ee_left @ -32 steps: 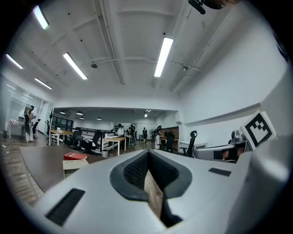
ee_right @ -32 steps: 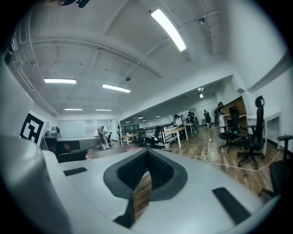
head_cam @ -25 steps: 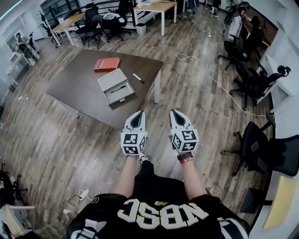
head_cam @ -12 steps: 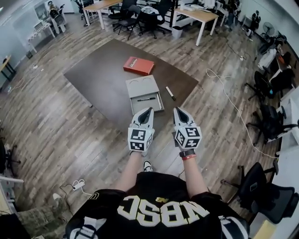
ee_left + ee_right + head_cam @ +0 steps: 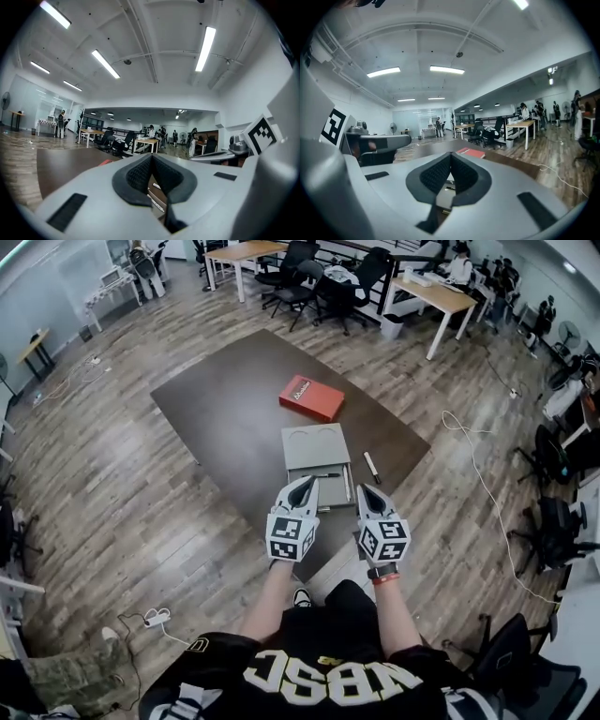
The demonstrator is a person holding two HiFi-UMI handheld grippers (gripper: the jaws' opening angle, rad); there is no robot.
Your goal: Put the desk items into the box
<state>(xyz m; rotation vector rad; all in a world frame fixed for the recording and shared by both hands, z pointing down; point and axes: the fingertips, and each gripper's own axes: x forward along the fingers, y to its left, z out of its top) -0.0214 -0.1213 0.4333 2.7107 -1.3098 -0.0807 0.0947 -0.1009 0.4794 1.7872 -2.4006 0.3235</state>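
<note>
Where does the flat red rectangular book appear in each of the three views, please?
Head view: the flat red rectangular book, above centre, beyond the grey box.
Left gripper view: the book, left of the jaws.
Right gripper view: the book, above-right of the jaws.
Shared landmark: dark brown table.

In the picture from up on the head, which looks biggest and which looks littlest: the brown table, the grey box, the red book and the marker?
Largest to smallest in the head view:
1. brown table
2. grey box, with its lid open
3. red book
4. marker

All three things lie on the table at about the same distance from the camera, so the order looks safe.
</note>
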